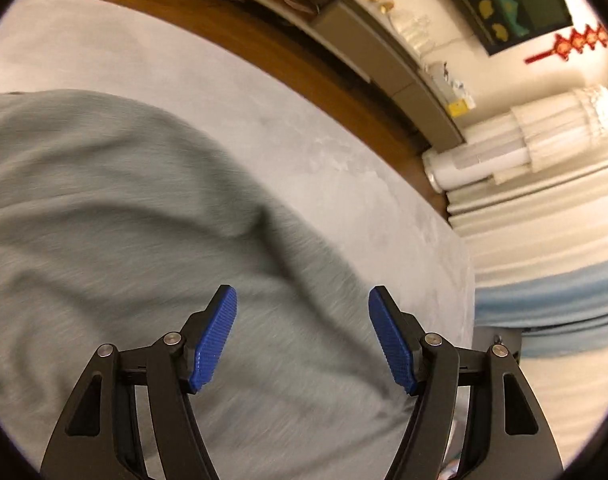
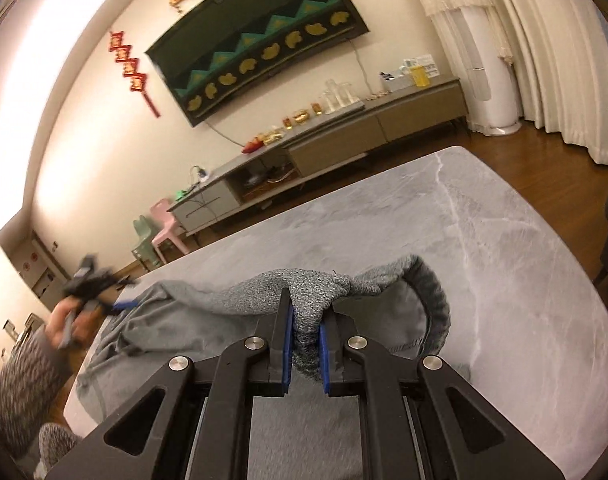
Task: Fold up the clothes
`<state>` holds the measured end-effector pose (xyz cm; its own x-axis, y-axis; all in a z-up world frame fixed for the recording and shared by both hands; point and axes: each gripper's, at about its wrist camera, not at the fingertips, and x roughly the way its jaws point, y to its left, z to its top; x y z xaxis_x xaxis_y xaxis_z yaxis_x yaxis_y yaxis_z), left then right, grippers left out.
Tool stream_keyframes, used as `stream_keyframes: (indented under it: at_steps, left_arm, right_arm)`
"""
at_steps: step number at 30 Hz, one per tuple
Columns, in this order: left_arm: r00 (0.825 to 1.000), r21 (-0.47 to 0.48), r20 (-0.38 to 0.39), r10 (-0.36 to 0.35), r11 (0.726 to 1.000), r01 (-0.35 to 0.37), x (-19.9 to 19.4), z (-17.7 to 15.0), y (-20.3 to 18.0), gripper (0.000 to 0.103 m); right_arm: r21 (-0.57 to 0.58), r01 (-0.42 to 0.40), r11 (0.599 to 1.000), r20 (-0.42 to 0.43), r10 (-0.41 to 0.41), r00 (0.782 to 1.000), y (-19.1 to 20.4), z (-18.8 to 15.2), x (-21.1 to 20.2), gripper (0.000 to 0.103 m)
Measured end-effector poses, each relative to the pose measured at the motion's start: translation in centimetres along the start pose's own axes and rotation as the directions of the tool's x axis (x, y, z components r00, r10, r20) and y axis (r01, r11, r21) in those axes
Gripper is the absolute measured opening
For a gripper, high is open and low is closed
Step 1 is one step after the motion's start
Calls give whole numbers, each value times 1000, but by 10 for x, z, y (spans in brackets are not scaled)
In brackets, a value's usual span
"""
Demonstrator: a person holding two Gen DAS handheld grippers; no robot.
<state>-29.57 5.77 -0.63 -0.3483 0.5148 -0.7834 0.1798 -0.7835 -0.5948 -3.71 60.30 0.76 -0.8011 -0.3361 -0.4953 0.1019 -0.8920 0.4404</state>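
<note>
on the grey marbled surface (image 2: 503, 240) lies a grey garment (image 2: 176, 320), a knit fold of it clenched between the right tongs (image 2: 305, 344), while the left tongs (image 1: 302, 340) hover released just above its smoother cloth.

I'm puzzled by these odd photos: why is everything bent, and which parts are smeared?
Both views: fisheye lenses curve straight edges. Left wrist view: the grey garment is motion-streaked; the blue pads stay sharp. Right wrist view: the person's hand is smeared.
</note>
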Motion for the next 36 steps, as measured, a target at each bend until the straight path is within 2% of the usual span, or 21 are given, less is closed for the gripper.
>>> stream_keyframes:
  at_steps: [7, 9, 10, 11, 12, 16, 18, 19, 21, 23, 25, 27, 28, 29, 31, 33, 36]
  left_arm:
    - [993, -23, -88, 80, 996, -82, 45, 16, -4, 71]
    - [990, -13, -90, 106, 994, -108, 48, 17, -2, 66]
    - [989, 3, -86, 120, 993, -121, 48, 19, -3, 55]
    - [986, 31, -84, 142, 990, -139, 48, 20, -5, 17]
    - [986, 60, -71, 148, 988, -144, 43, 20, -7, 9]
    - [997, 167, 51, 64, 983, -72, -3, 10, -18, 5]
    - [990, 180, 129, -60, 983, 36, -47, -7, -13, 4]
    - [984, 186, 149, -100, 980, 72, -67, -28, -3, 4]
    - [990, 188, 123, -75, 981, 51, -79, -77, 27, 5]
    - [994, 190, 98, -49, 981, 30, -90, -126, 56, 5]
    - [997, 193, 72, -23, 981, 9, -102, -175, 86, 5]
    - [999, 197, 46, 3, 980, -12, -113, -225, 116, 5]
    - [999, 196, 33, 15, 980, -21, -114, -242, 126, 5]
    - [1000, 193, 25, 18, 981, -22, -108, -243, 127, 5]
    - [999, 198, 31, 9, 980, -15, -103, -234, 118, 5]
    - [999, 203, 40, -6, 979, -2, -100, -223, 106, 5]
    - [991, 202, 112, -77, 978, 53, -122, -184, 70, 5]
  right_arm:
    - [-84, -20, 996, -17, 19, 1000, 2, -31, -9, 11]
    - [-77, -24, 997, -13, 23, 1000, -2, -36, -11, 11]
    - [-72, -24, 997, -15, 23, 1000, -4, -37, -10, 11]
    - [-66, -22, 998, -18, 21, 1000, -6, -37, -8, 11]
    - [-60, -20, 998, -21, 19, 1000, -7, -38, -6, 11]
    - [-60, 6, 998, -30, -8, 1000, -10, -31, 1, 11]
    - [-86, 50, 995, -27, -53, 998, -9, -21, 4, 11]
    - [-108, 51, 993, -18, -53, 998, -6, -18, -1, 11]
    - [-180, 37, 983, -4, -39, 999, 1, -16, -17, 12]
    - [-262, 30, 964, -32, -40, 999, 5, -26, -30, 12]
    - [-273, 4, 962, -121, -39, 992, -4, -47, -34, 15]
    - [-271, -2, 962, -234, -63, 970, -11, -75, -28, 15]
    - [-296, 12, 955, -286, -100, 953, -10, -92, -23, 15]
    - [-316, 25, 948, -320, -131, 938, -9, -105, -20, 15]
    - [-316, 56, 947, -341, -169, 925, -11, -118, -17, 15]
    - [-314, 81, 946, -331, -189, 925, -10, -107, -14, 15]
    - [-319, 114, 941, -310, -217, 926, -8, -83, -8, 14]
